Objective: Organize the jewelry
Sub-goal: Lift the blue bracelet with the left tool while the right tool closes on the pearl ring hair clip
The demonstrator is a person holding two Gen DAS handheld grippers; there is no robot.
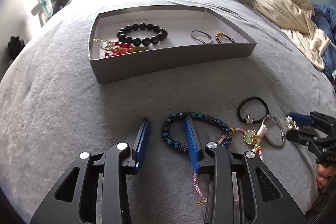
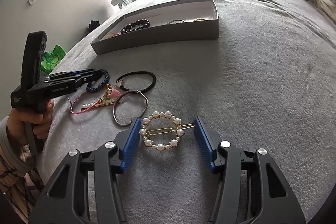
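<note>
Jewelry: pearl hair clip (image 2: pixel 162 132) lies on the grey bed (image 2: pixel 262 77), near side of the grey box (image 2: pixel 159 35).
Right tongs (image 2: pixel 167 122): apart, straddling the clip, not gripping.
Left tongs (image 1: pixel 167 122): apart, one finger (image 1: pixel 191 135) inside the blue beaded bracelet (image 1: pixel 178 141).
Box: holds black bead bracelet (image 1: pixel 142 34).

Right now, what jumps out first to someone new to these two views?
The pearl clip lies between the open fingers of the right hand-held gripper, not yet touched. The left hand-held gripper, also open, straddles one side of the blue bracelet on the grey bedspread. Farther back, the grey tray holds a black bead bracelet.
</note>
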